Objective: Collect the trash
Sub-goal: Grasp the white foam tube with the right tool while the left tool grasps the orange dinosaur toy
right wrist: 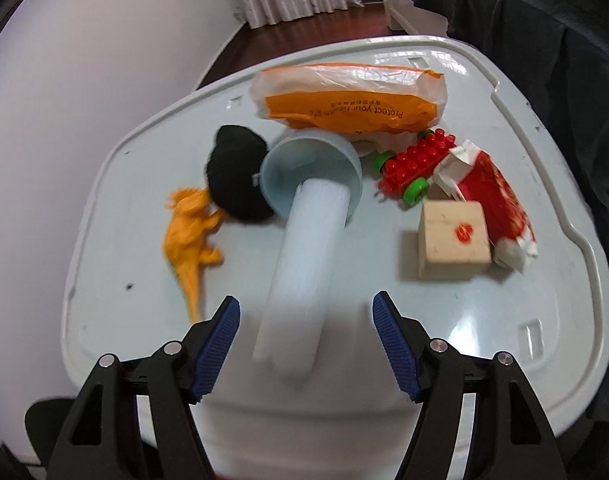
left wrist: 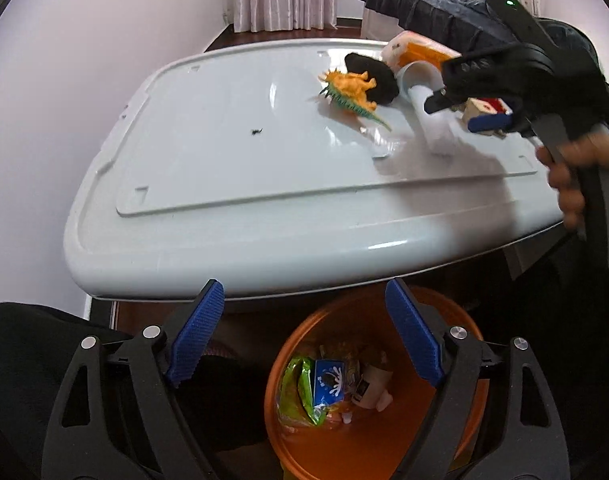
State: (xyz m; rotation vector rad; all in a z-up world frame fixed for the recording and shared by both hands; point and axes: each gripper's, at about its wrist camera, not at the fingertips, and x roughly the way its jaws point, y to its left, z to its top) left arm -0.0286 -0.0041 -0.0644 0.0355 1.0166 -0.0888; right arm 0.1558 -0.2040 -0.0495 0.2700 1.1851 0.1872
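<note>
1. Pale plastic lid (right wrist: 544, 184) serves as the tabletop, pink curtains far behind.
2. Right gripper (right wrist: 306, 344) hangs wide open, empty, its fingers either side of the white foam tube's (right wrist: 304, 264) near end, not touching.
3. That tube's far end sits inside a tipped blue cup (right wrist: 336, 152).
4. Left gripper (left wrist: 304, 332) gapes empty above the orange bin (left wrist: 460, 320), wrappers inside.
5. Risk: dragging the tube could roll the cup into the toy dinosaur (right wrist: 188, 236) and black cloth (right wrist: 236, 176).

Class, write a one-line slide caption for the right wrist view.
Open right gripper lines up on a white foam tube lying in a blue cup among toys on a white lid.
</note>
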